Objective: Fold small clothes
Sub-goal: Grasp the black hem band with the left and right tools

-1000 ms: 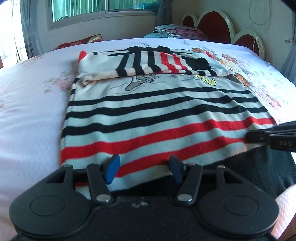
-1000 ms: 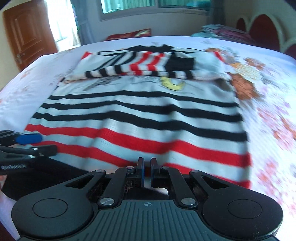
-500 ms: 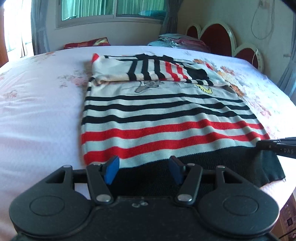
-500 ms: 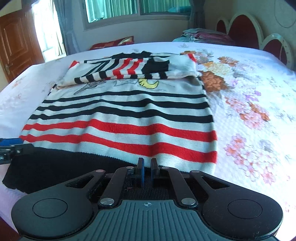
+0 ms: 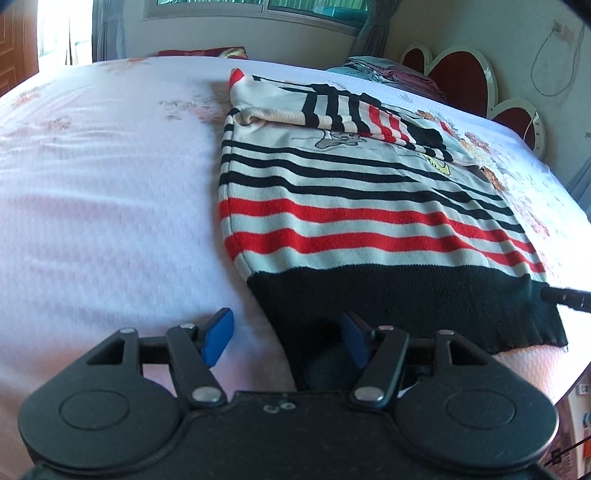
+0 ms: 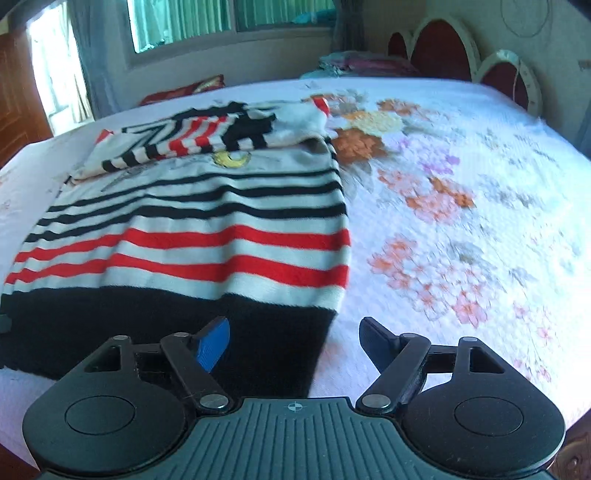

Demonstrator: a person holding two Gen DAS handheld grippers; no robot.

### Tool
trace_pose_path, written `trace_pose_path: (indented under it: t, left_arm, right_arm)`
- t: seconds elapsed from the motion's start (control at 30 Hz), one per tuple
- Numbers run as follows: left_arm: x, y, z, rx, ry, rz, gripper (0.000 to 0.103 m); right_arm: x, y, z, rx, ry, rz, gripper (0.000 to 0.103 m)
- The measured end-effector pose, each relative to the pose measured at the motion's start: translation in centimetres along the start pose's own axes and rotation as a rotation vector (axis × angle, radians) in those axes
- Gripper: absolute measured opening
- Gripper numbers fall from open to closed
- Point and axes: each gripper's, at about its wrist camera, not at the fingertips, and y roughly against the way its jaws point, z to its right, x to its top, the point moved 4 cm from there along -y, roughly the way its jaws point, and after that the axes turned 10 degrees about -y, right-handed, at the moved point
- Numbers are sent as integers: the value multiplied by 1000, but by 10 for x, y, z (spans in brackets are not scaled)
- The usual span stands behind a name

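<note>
The right gripper (image 6: 293, 341), clamped tight half a second ago over the sweater's black hem, now has its jaws opening, and both cameras have drawn back toward the near edge of the bed, so more of the hem shows than before. The right gripper's fingers stand wide apart with nothing pressed between them; the corner of the hem lies just under and between the blue pad (image 6: 213, 345) and the dark pad on the other side. The left gripper (image 5: 286, 338) is also opening, its pads apart and released, the left corner of the hem lying in the gap without being pinched.

The striped sweater (image 5: 354, 206) lies flat on the bed (image 5: 110, 192), hem nearest the grippers, with red stripes, then black stripes, then a cartoon print toward the far end. Its sleeves (image 5: 332, 110) are folded across the chest. In the left wrist view the tip of the right gripper pokes in at the right edge by the hem corner; any lettering on it is too small to read.

A floral sheet covers the bed, and a red headboard (image 6: 439, 55) stands at the far right, with folded clothes (image 6: 354, 62) beside it under the window (image 6: 221, 22).
</note>
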Motion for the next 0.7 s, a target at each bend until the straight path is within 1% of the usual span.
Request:
trace_pose_path:
  t: [0.17,0.23,0.3,0.33,0.37,0.4,0.43,0.47,0.5,0.53,0.57,0.6,0.63,0.67,0.7]
  left_arm:
    - [2,-7,6,-33,19,-4,61]
    - [3,-9,11,-55,22,-11,60]
    - [3,-11,15,-60,15,-17,60]
    - [4,-12,16,-61,13,-17,58]
    - [4,-12,17,-63,16,-16,55]
    - [4,-13,18,-65,20,-16,51]
    - [4,-12,18,-69,23,-16,46]
    - [4,-12,19,-73,21,-18,43]
    - [4,-13,20,-75,11,-20,38]
    - [4,-13,21,-72,-8,-24,34]
    - [5,-13,21,-71,-23,-27,31]
    - [6,-14,21,-77,-24,-32,25]
    - [8,-14,19,-90,-14,-37,17]
    - [9,-15,17,-107,0,-43,12]
    - [11,-15,15,-124,15,-45,8]
  right_arm:
    - [-4,-8,11,4,-28,-44,77]
    - [-6,-10,11,11,-32,-57,76]
    - [-8,-10,9,14,-31,-66,76]
    - [-8,-10,7,16,-29,-70,76]
    - [-9,-10,5,17,-23,-74,67]
    - [-10,-10,1,19,-9,-76,59]
    - [-10,-9,-2,23,5,-79,54]
    - [-10,-9,-5,30,11,-83,47]
    - [-10,-9,-8,33,15,-88,42]
    - [-10,-10,-10,35,22,-91,40]
    - [-9,-11,-11,42,23,-96,34]
    - [-8,-11,-12,55,14,-104,24]
    - [-7,-12,-12,68,6,-110,18]
    - [-6,-12,-13,85,-2,-120,12]
    - [-4,-12,-14,91,-9,-125,12]
